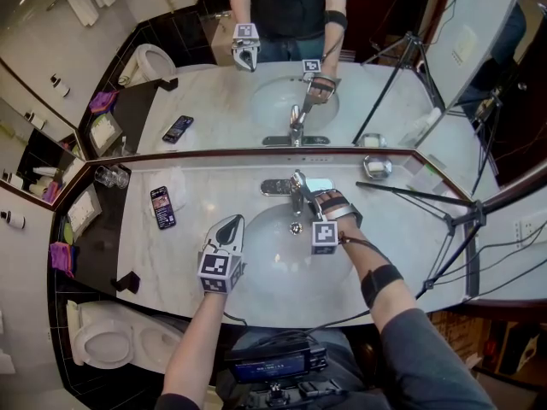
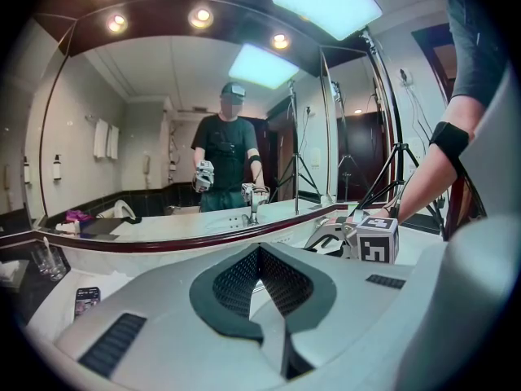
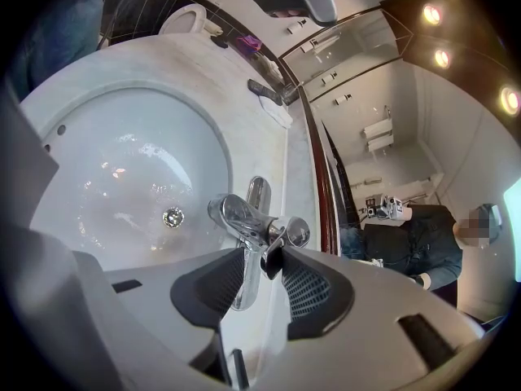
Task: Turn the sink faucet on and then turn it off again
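1. At the back of the sink [image 1: 272, 259], just under the mirror [image 1: 282, 58], the faucet [image 1: 297, 190] is standing on the pale marble counter [image 1: 205, 182], its spout reaching over the drain [image 3: 172, 216].
2. The right gripper [image 3: 262, 255] is clamping its jaws on the faucet's chrome lever [image 3: 244, 271], which is running down between the two dark pads.
3. The left gripper [image 1: 231, 223] is hovering over the left rim of the sink, well apart from the faucet; its jaws are pressing together with nothing between them.
4. Each gripper is carrying a cube with black-and-white square markers [image 1: 323, 236]; these patterns are not spelling out any words.
5. A phone [image 1: 162, 207] is lying face up on the counter left of the sink, and its lit screen is showing print too small to read.
6. A tripod [image 1: 449, 222] is leaning over the counter's right end.
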`<state>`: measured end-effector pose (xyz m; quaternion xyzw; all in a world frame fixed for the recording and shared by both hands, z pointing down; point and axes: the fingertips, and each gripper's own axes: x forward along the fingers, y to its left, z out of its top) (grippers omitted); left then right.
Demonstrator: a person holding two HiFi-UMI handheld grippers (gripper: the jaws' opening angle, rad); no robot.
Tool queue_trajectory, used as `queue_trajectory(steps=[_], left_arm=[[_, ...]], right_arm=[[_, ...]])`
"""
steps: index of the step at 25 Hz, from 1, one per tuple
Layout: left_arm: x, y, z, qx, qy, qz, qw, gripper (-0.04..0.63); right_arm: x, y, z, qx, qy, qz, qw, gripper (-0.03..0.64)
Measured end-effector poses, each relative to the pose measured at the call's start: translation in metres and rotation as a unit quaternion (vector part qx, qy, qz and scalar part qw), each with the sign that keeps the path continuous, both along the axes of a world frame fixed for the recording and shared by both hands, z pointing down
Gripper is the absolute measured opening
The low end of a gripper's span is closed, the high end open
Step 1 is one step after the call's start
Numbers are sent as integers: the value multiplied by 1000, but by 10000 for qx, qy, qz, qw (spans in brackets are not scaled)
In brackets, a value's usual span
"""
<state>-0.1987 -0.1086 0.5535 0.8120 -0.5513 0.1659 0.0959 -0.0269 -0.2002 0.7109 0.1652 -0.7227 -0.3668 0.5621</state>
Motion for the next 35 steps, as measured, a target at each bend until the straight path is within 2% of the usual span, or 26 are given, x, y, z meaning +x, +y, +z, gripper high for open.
queue_trajectory(steps=[8, 14, 20, 25, 27, 31, 35], left_arm=[[3, 13, -1, 0, -7, 10, 10000, 0], [1, 19, -3, 31, -8, 20, 10000, 0], [2, 22, -5, 67, -2, 48, 10000, 0], [4, 24, -4, 42, -6, 92, 9999, 0], [6, 24, -7, 92, 39, 133, 9999, 0], [11, 25, -8, 120, 79, 198, 9997, 0], [13, 26, -9, 127, 91, 199, 9997, 0]], right_arm=[[2, 3, -2, -218, -28, 196, 9996, 155], [4, 16, -21, -261, -443, 486, 9975, 156], [10, 25, -51, -349, -1216, 1013, 9868, 142], [22, 32, -84, -322, -1882, 1467, 9706, 79], [27, 35, -96, -308, -2220, 1667, 9602, 44], [39, 46, -112, -530, -2960, 2107, 9302, 20], [54, 53, -124, -830, -3660, 2568, 8906, 20]])
